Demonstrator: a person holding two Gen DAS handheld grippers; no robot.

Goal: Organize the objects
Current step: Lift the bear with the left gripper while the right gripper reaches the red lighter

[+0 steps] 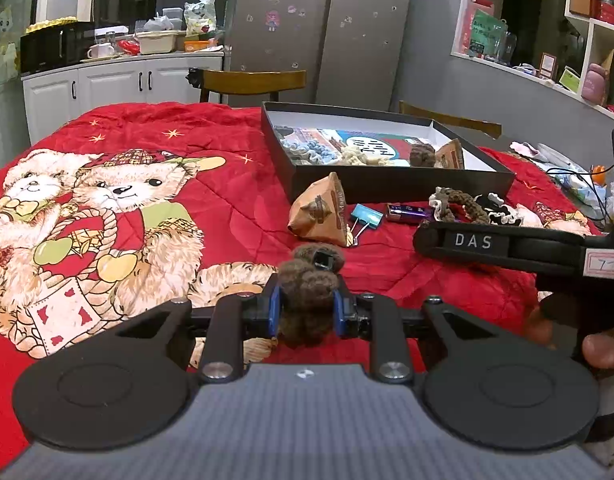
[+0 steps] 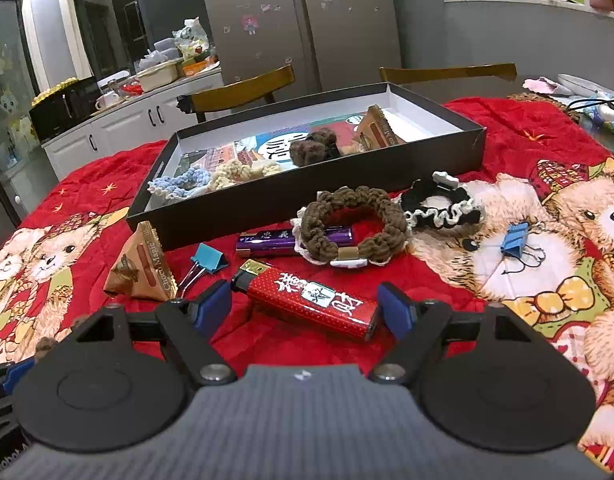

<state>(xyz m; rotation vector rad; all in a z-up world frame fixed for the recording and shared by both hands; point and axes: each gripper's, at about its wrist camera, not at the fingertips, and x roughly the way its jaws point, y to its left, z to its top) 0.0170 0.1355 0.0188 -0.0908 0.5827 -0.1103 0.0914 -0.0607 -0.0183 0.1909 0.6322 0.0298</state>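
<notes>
My left gripper (image 1: 308,308) is shut on a brown woolly hair tie (image 1: 309,284), held just above the red bear blanket (image 1: 227,184). My right gripper (image 2: 303,308) is open over a red lighter (image 2: 307,300) that lies slantwise between the blue pads (image 2: 211,304). The left pad stands clear of the lighter, and the right pad sits close to its end. The open black box (image 2: 307,192) behind holds blue, cream and brown hair ties and a snack packet. The same box (image 1: 387,184) shows in the left wrist view.
On the blanket before the box lie a purple lighter (image 2: 267,240), a brown hair tie (image 2: 347,228), a black-and-white one (image 2: 443,204), two blue binder clips (image 2: 209,260) (image 2: 515,240) and a snack packet (image 2: 141,264). The right tool's black body (image 1: 507,246) crosses the left wrist view. Wooden chairs stand behind.
</notes>
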